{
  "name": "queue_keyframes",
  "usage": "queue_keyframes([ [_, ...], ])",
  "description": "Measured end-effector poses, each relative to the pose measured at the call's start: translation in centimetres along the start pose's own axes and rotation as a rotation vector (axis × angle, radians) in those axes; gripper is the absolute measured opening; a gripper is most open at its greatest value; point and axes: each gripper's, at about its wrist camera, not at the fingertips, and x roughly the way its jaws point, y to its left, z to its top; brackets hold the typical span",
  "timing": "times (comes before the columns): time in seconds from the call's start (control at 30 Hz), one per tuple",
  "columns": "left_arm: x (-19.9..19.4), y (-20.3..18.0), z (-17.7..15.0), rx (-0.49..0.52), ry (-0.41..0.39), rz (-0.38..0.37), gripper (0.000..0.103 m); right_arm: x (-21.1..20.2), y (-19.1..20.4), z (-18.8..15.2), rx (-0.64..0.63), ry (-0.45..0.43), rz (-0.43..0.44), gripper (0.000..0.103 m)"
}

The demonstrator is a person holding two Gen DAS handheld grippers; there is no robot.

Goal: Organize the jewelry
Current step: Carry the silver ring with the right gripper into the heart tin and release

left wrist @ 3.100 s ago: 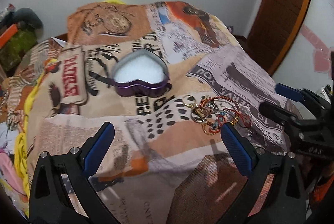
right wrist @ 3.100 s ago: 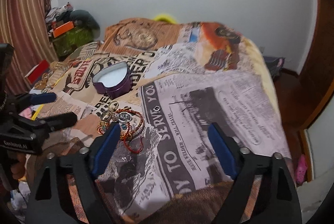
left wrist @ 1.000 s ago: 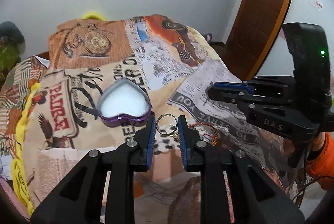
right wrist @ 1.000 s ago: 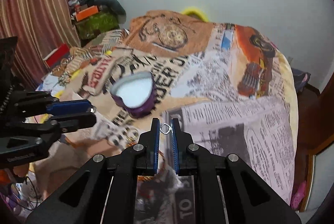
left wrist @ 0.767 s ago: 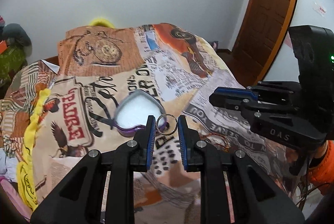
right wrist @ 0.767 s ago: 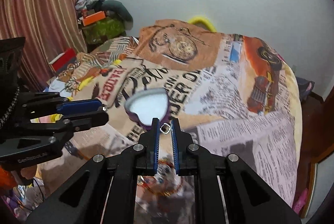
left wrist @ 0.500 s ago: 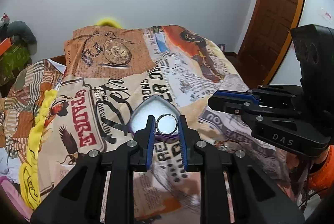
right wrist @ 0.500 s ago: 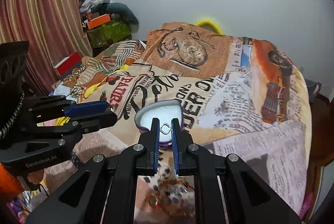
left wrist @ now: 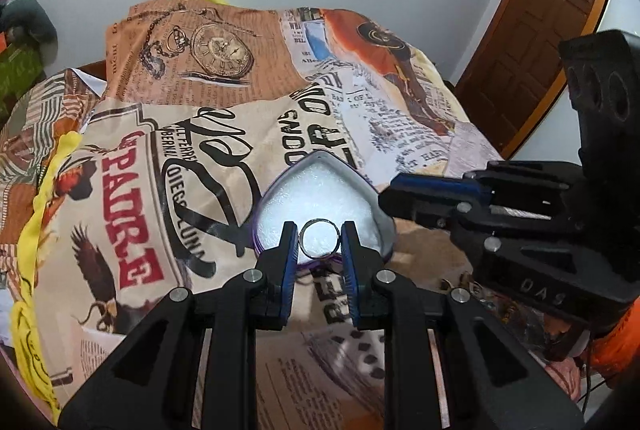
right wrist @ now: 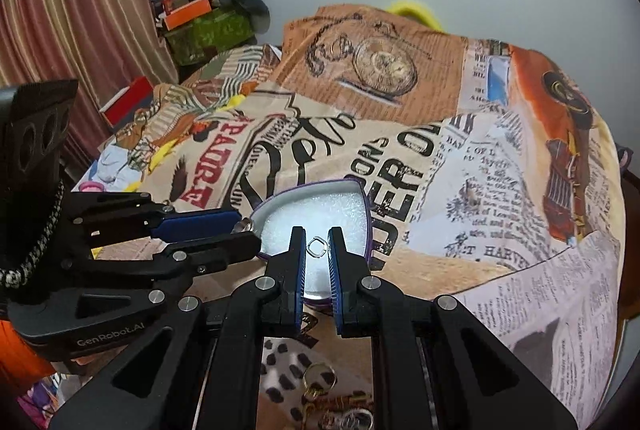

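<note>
Both grippers have come up off the jewelry pile and travelled forward to the heart-shaped box [left wrist: 276,197], and each now carries one piece. The left gripper [left wrist: 319,245] is pinching a plain silver ring [left wrist: 319,238] between its blue pads, held over the near edge of the box's white foam lining. The right gripper [right wrist: 317,246] is pinching a smaller silver ring [right wrist: 317,245], squarish in outline, also over the foam; whether it is a ring or a small link is hard to tell at this size. Three seconds ago both sets of fingers were spread wide over the pile with nothing in them, so the pick is done and the carry is nearly done. The box sits open on the newspaper-print bedspread [left wrist: 200,89], with no jewelry visible inside it. The rest of the jewelry pile [right wrist: 336,410] lies on the bedspread below the right gripper, well short of the box. Next step is likely lowering and releasing both rings onto the foam; the two grippers are close together, so they could bump.
</note>
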Motion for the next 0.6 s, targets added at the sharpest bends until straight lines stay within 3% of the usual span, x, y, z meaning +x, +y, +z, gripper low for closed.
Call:
queue_keyframes([
  [0.6,2.6,1.7,1.5,0.016,0.046,0.008,0.020,3.5,-0.6,0.0,-0.030,0.105,-0.004,0.010],
])
